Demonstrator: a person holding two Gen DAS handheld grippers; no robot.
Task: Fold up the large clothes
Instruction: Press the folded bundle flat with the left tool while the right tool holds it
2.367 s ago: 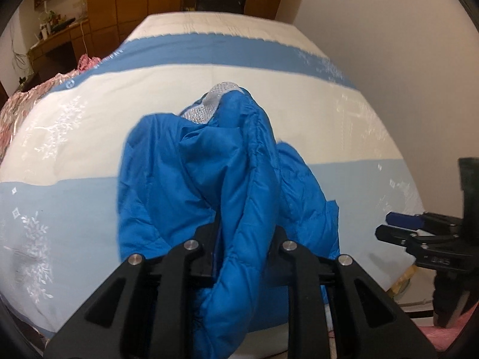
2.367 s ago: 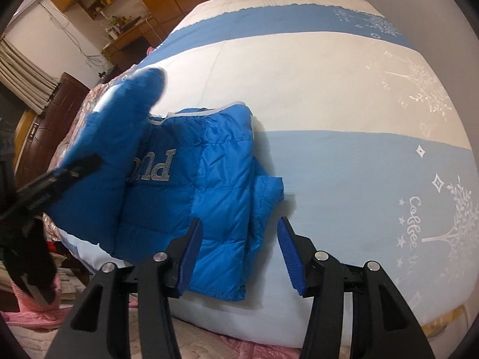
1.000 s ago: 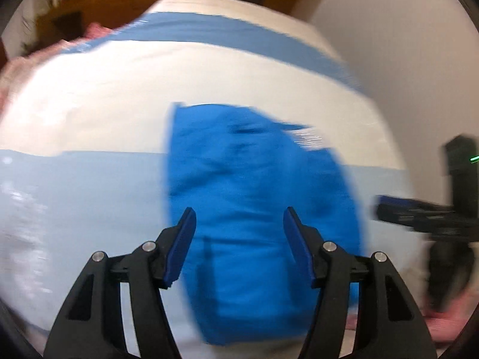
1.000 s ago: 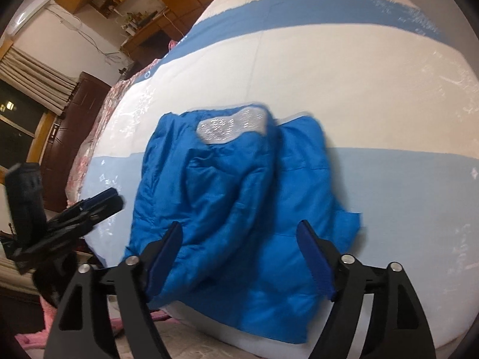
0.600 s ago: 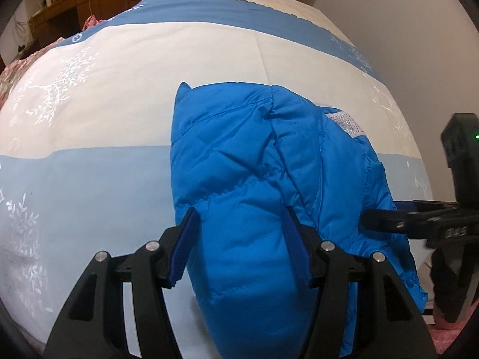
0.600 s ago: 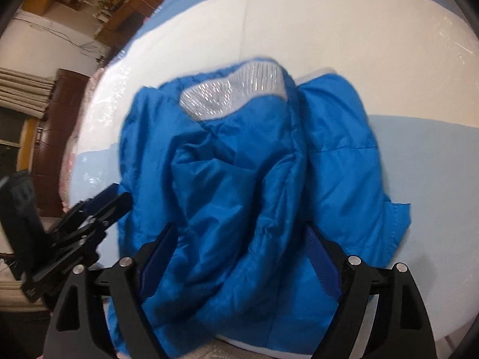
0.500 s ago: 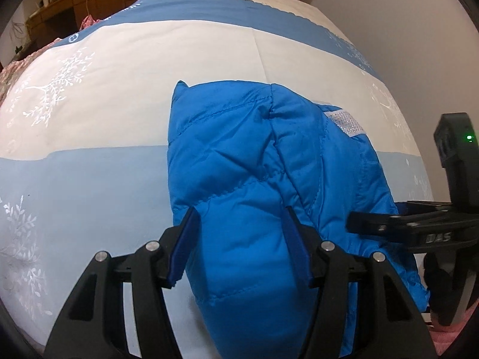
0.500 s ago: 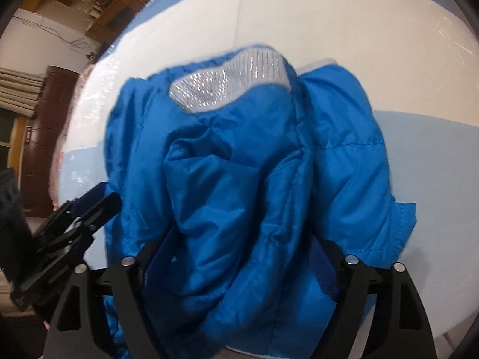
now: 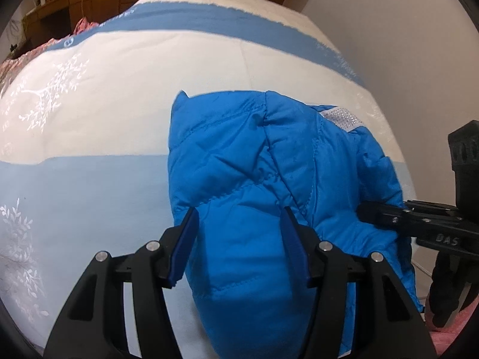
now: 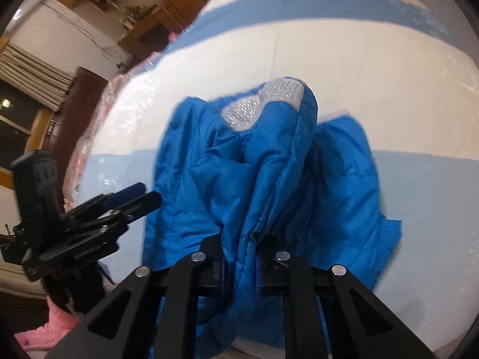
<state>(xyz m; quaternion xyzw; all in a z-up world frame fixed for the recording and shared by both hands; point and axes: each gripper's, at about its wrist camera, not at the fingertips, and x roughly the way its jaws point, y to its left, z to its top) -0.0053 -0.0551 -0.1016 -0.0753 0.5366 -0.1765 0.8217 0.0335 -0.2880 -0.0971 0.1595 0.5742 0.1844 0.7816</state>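
Right wrist: 1 jacket (image 10: 269,179), 2 tongs, right tongs (image 10: 239,257) pinching it.

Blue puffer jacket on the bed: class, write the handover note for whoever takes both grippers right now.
Right gripper: jaws have just closed, pinching a bunched fold of the blue puffer jacket at its near edge.
Left gripper: open, pads astride a puffy part of the jacket, not pressing.
Jacket lies crumpled on the striped bedspread near the bed's near edge, silver collar patch on top.
Done: right grip taken.
Left: close the left, then fold.
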